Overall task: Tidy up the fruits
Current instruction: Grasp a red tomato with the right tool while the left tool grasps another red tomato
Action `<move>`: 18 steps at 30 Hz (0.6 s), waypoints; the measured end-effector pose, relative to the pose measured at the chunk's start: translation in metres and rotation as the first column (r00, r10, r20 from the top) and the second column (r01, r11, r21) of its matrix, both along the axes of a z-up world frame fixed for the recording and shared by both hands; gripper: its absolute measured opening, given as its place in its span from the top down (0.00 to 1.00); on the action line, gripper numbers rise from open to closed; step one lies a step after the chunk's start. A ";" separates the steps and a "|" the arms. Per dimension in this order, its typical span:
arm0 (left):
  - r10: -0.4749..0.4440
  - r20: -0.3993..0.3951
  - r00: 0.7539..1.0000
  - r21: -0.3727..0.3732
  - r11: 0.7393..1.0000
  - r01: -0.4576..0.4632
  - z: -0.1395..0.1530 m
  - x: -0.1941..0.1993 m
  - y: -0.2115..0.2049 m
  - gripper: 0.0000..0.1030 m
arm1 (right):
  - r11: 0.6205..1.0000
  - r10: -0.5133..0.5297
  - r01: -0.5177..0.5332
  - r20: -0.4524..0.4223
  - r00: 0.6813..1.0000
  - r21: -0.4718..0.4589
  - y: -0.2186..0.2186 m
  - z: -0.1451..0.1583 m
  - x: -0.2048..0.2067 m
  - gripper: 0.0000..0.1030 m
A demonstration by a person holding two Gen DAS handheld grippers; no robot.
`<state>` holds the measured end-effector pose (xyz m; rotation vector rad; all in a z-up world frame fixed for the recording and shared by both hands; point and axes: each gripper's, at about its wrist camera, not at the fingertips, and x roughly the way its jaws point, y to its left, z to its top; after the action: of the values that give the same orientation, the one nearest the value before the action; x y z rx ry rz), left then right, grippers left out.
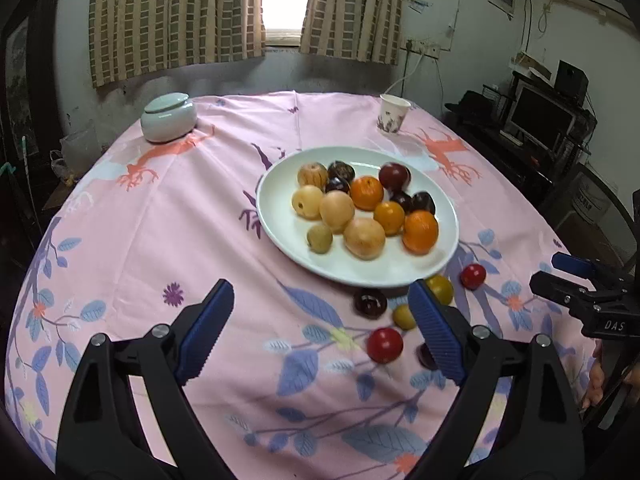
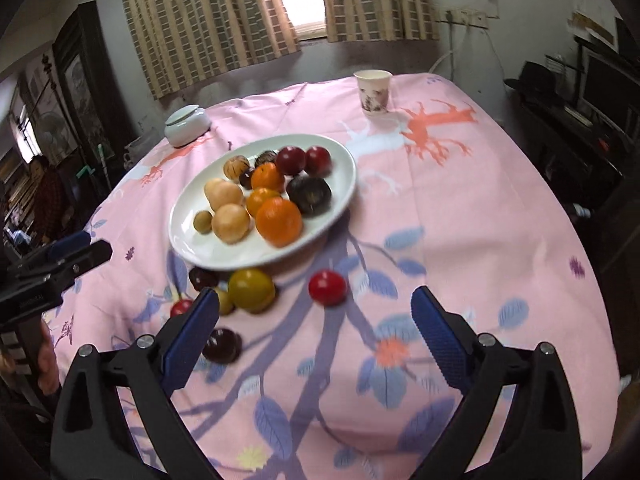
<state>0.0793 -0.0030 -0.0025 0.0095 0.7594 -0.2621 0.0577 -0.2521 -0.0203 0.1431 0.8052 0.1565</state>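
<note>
A white plate [image 1: 280, 216] [image 2: 184, 232] on the pink cloth holds several fruits: oranges [image 1: 420, 231] [image 2: 279, 222], pale yellow ones [image 1: 364, 238] and dark plums [image 2: 309, 194]. In front of the plate, loose fruits lie on the cloth: a red one [image 1: 385, 345] [image 2: 327, 287], another red one [image 1: 473, 276], a yellow-green one [image 2: 251, 290], a dark one [image 1: 370, 301] [image 2: 221, 345]. My left gripper [image 1: 320, 332] is open over the cloth, nothing between its fingers. My right gripper [image 2: 316, 336] is open too, empty, and shows at the right edge of the left wrist view [image 1: 568, 276].
A pale lidded jar [image 1: 169, 118] [image 2: 187, 125] sits at the table's back left. A paper cup [image 1: 393, 114] [image 2: 373, 91] stands at the back right. Shelves with a monitor [image 1: 540, 118] line the right wall. Curtains hang behind the table.
</note>
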 end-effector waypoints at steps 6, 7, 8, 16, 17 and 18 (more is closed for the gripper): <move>-0.049 -0.011 0.999 0.041 0.998 0.049 -0.013 -0.019 -0.010 0.12 | 1.000 0.018 -0.019 -0.077 0.997 -0.015 0.010 -0.020 -0.001 0.05; -0.049 -0.011 0.999 0.041 0.998 0.049 -0.013 -0.020 -0.009 0.12 | 0.999 0.018 -0.019 -0.071 0.997 -0.026 0.012 -0.021 -0.001 0.05; -0.046 -0.012 0.999 0.040 0.998 0.046 -0.014 -0.022 -0.009 0.11 | 0.999 0.019 -0.021 -0.059 0.998 -0.039 0.014 -0.020 0.000 0.05; -0.006 -0.028 1.000 0.016 1.000 0.006 -0.018 -0.027 0.010 0.11 | 0.985 0.057 -0.070 -0.085 0.995 -0.160 0.025 -0.035 0.043 0.39; -0.001 -0.028 1.000 0.017 1.000 0.001 -0.018 -0.028 0.012 0.11 | 0.983 0.057 -0.072 -0.095 0.994 -0.167 0.027 -0.040 0.049 0.44; 0.004 -0.028 1.000 0.018 1.000 -0.004 -0.018 -0.028 0.014 0.11 | 0.982 0.056 -0.074 -0.106 0.993 -0.174 0.028 -0.043 0.054 0.48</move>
<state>0.0510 0.0106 -0.0205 0.0211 0.7897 -0.2524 0.1113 -0.2242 -0.0634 -0.0448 0.9204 0.1393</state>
